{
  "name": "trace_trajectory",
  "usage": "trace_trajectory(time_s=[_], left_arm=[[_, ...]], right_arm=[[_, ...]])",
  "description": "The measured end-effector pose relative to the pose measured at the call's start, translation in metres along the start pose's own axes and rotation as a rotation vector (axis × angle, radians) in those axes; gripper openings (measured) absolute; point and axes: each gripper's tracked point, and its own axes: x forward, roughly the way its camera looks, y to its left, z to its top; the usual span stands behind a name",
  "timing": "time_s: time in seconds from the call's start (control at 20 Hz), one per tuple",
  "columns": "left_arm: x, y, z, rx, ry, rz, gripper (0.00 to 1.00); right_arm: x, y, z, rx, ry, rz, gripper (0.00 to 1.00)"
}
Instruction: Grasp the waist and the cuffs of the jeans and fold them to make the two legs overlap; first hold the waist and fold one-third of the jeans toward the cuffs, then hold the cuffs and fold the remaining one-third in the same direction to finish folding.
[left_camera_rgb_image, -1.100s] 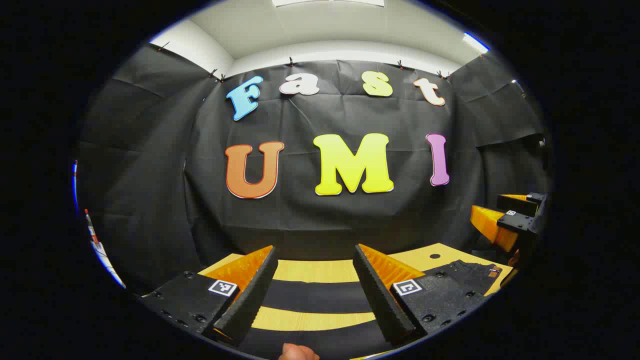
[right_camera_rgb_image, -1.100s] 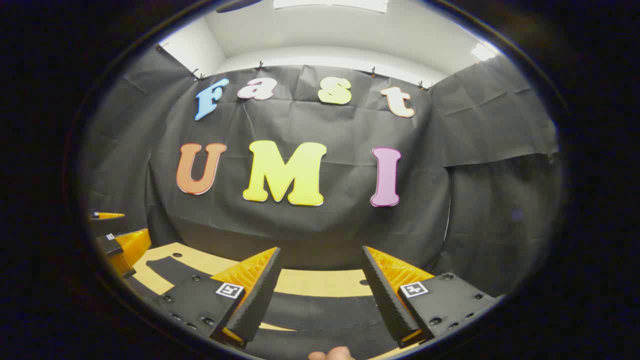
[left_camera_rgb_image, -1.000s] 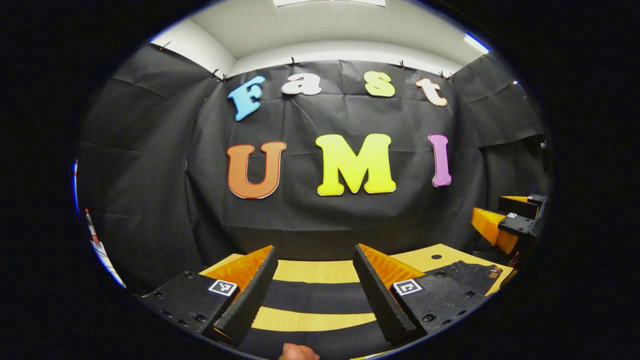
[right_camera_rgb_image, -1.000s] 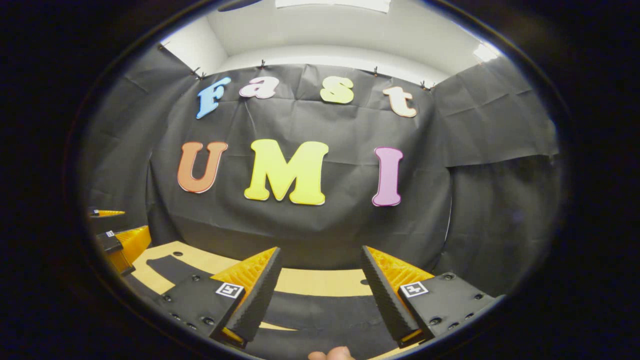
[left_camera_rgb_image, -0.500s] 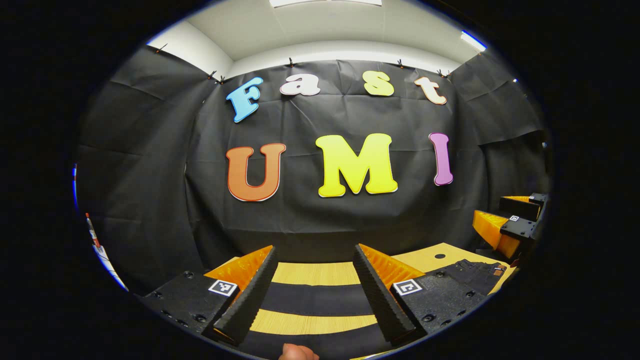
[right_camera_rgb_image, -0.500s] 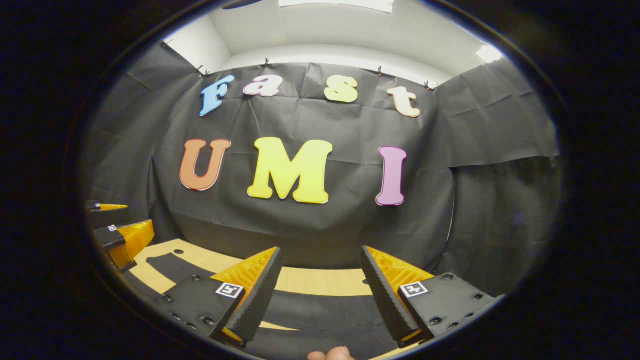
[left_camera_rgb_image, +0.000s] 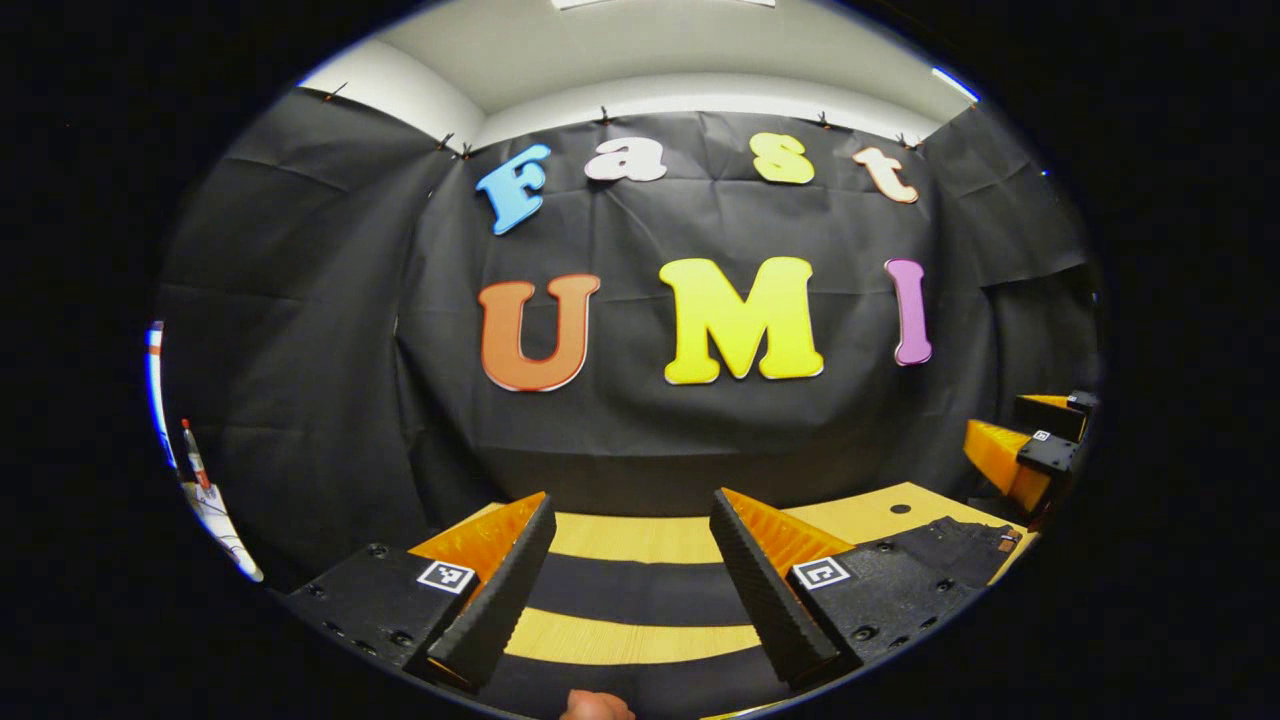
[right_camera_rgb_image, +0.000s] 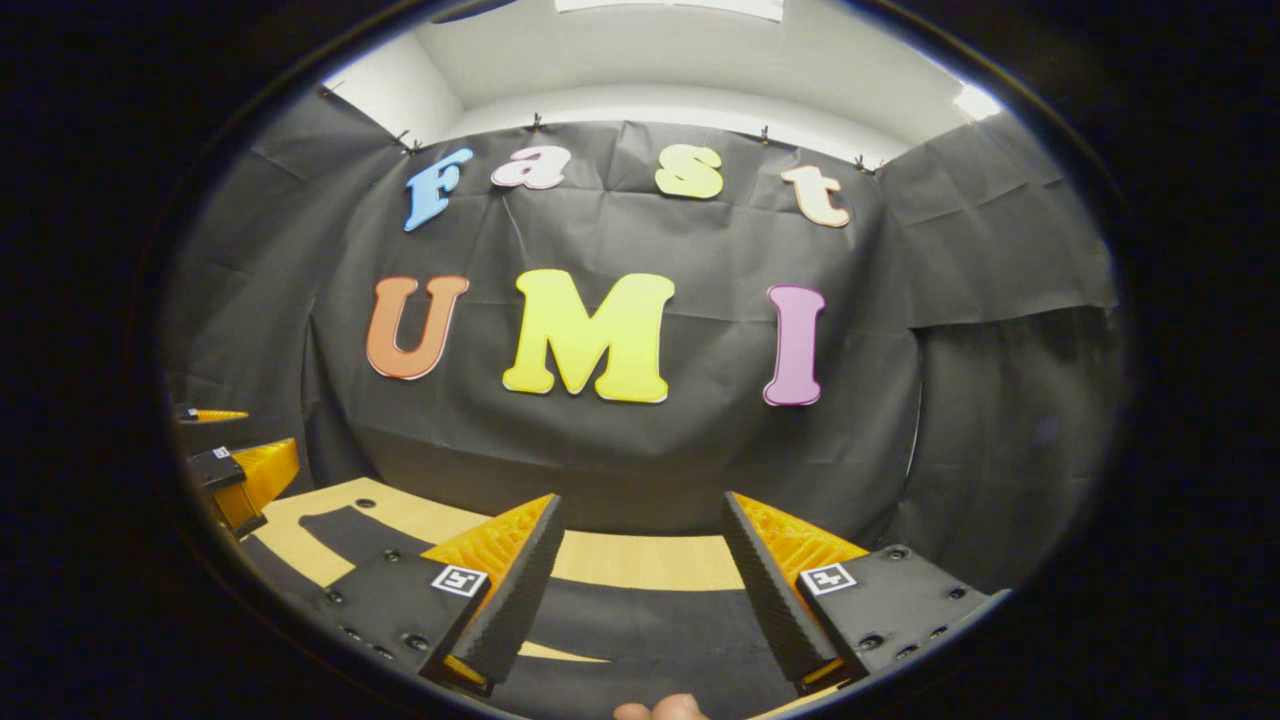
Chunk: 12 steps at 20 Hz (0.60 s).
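Black jeans lie flat on the wooden table (left_camera_rgb_image: 640, 540). In the left gripper view the two legs (left_camera_rgb_image: 640, 590) run as dark bands across the wood, and the waist (left_camera_rgb_image: 960, 545) with its leather patch lies at the right. My left gripper (left_camera_rgb_image: 630, 497) hovers open above the legs with nothing between its fingers. In the right gripper view dark denim (right_camera_rgb_image: 640, 615) lies under my right gripper (right_camera_rgb_image: 642, 500), which is also open and holds nothing. Each view catches the other gripper at its edge: the right gripper (left_camera_rgb_image: 1000, 425) and the left gripper (right_camera_rgb_image: 268, 430).
The black cloth wall (left_camera_rgb_image: 640, 420) closes off the back of the table and both sides. The tabletop has a small round hole (left_camera_rgb_image: 900, 508) near the waist. A thumb (left_camera_rgb_image: 597, 705) shows at the bottom edge. A white object with a red marker (left_camera_rgb_image: 200, 480) stands far left.
Both cameras have drifted slightly, so the wall sits a little further right in each view. The jeans lie as before and both grippers have stayed open.
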Motion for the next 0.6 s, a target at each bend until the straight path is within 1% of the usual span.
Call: trace_trajectory(time_s=[0.05, 0.1, 0.2, 0.25, 0.35, 0.4, 0.45, 0.5, 0.55, 0.6], left_arm=[[-0.003, 0.013, -0.007, -0.047, 0.03, 0.02, 0.99], [-0.006, 0.028, -0.019, -0.114, 0.071, 0.047, 0.99], [-0.019, 0.054, -0.049, -0.302, 0.178, 0.105, 0.99], [-0.03, 0.07, -0.072, -0.412, 0.245, 0.153, 0.99], [-0.052, 0.099, -0.115, -0.661, 0.358, 0.276, 0.99], [-0.067, 0.113, -0.134, -0.765, 0.396, 0.352, 0.99], [-0.082, 0.125, -0.15, -0.845, 0.432, 0.417, 0.99], [-0.097, 0.134, -0.163, -0.894, 0.459, 0.479, 0.99], [-0.11, 0.141, -0.171, -0.923, 0.474, 0.521, 0.99], [-0.121, 0.145, -0.178, -0.949, 0.488, 0.559, 0.99]], right_arm=[[0.001, 0.002, 0.0, -0.005, -0.001, 0.008, 0.95], [0.001, 0.003, -0.002, -0.012, 0.002, 0.014, 0.95], [0.004, 0.005, -0.006, -0.022, 0.013, 0.029, 0.95], [0.006, 0.006, -0.007, -0.026, 0.019, 0.036, 0.95], [0.009, 0.009, -0.009, -0.03, 0.027, 0.049, 0.95], [0.01, 0.01, -0.009, -0.033, 0.029, 0.053, 0.95], [0.012, 0.013, -0.009, -0.036, 0.03, 0.06, 0.95], [0.014, 0.015, -0.01, -0.038, 0.033, 0.066, 0.95], [0.016, 0.018, -0.01, -0.041, 0.034, 0.073, 0.95], [0.018, 0.021, -0.012, -0.045, 0.037, 0.079, 0.97]])
